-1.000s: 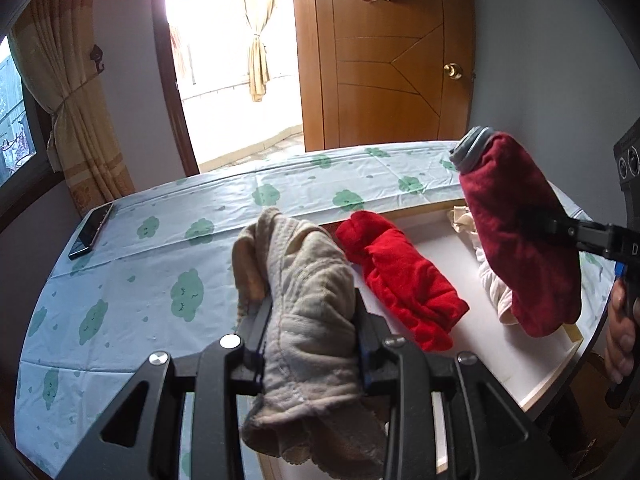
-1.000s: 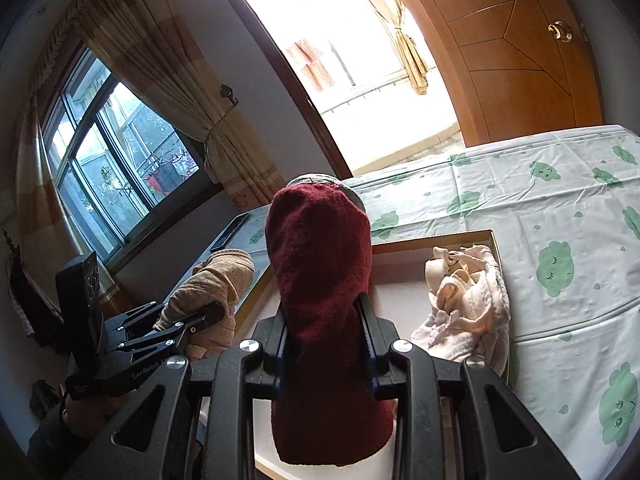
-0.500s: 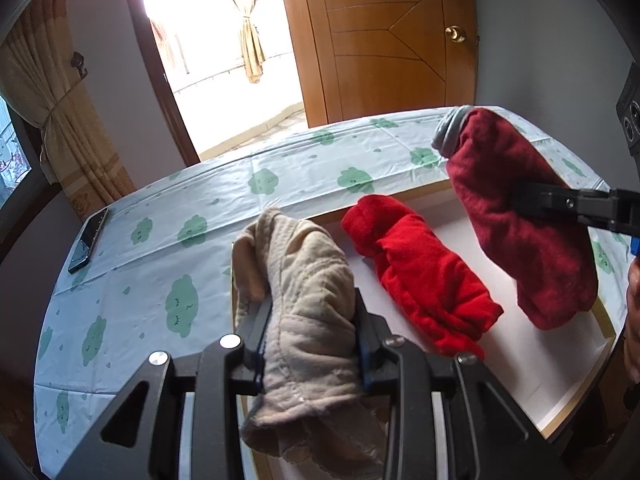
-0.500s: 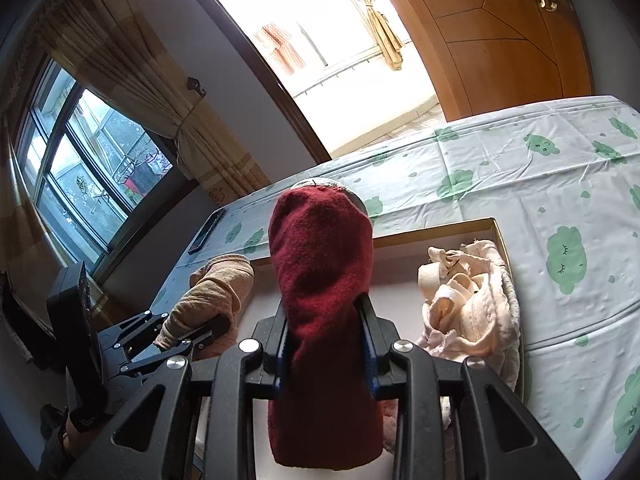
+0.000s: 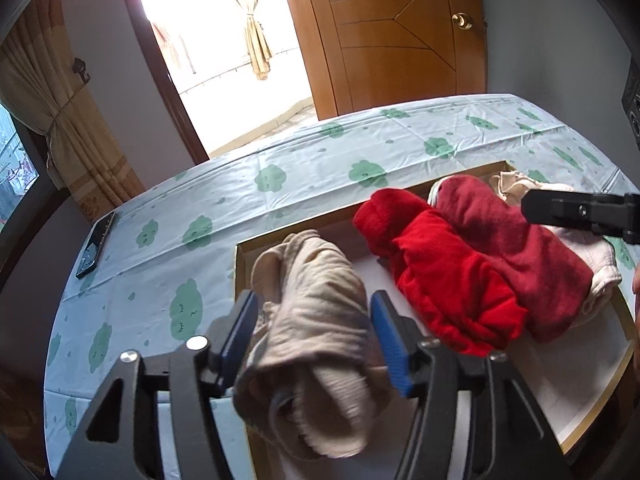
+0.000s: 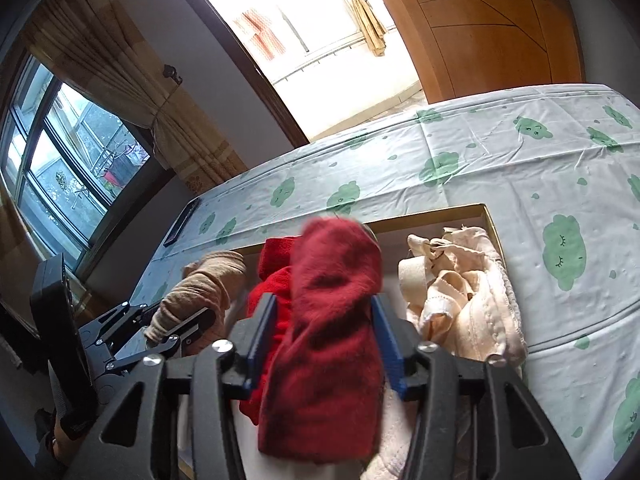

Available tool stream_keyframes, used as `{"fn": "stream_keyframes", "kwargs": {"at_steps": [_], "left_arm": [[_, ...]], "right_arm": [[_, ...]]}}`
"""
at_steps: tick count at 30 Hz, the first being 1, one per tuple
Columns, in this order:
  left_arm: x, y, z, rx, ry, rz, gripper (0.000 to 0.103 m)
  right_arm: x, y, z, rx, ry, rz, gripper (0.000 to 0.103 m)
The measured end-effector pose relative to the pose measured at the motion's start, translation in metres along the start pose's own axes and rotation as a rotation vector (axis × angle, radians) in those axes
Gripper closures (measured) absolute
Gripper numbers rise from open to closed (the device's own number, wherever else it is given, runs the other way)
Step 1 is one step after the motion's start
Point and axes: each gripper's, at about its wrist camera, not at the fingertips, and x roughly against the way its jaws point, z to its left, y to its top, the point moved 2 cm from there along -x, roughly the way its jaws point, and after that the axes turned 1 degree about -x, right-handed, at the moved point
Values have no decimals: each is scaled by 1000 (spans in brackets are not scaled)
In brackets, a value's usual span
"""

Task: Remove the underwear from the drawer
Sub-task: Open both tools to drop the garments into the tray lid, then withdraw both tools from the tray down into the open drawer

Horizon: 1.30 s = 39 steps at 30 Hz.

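Left gripper (image 5: 312, 332) stands with its jaws just opened, blue pads clear of the beige underwear (image 5: 316, 320) lying between them above the drawer (image 5: 240, 264). Bright red underwear (image 5: 440, 280) lies in the middle. Right gripper (image 6: 324, 336), likewise just opened, flanks the dark red underwear (image 6: 332, 320).

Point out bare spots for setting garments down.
Free: the tablecloth between the phone and the drawer's left wall, and the wide stretch beyond its far wall. Inside, only white floor at the near right corner. Elsewhere the beige garment, red garment and maroon garment crowd it.
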Motion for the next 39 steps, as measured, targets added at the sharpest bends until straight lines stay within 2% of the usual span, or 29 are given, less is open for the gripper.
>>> {"fn": "stream_keyframes", "kwargs": {"at_steps": [2,4,7,17,29,35,39], "left_arm": [[8,-3,-2,-12,1,-26,36],[17,-7,-4,-19,-8,-50,36],[31,-12,-7,-20,-14,-94,36],[76,-36,-17,25,-118,-185,33],[125,-89,-41,68,-263,-236,33],[142,-122,-59,44,-324,-213,30],[148,-144,-72,39,-362,-186,30]], "right_arm": [[6,-4,0,12,5,-1,39],[13,-9,-1,13,6,-7,34],[25,-19,-3,13,24,-18,33],[72,-54,4,65,80,-28,29],[125,-119,-5,116,126,-62,27],[145,-157,-1,195,125,-88,27],[147,-183,0,234,130,-52,26]]}}
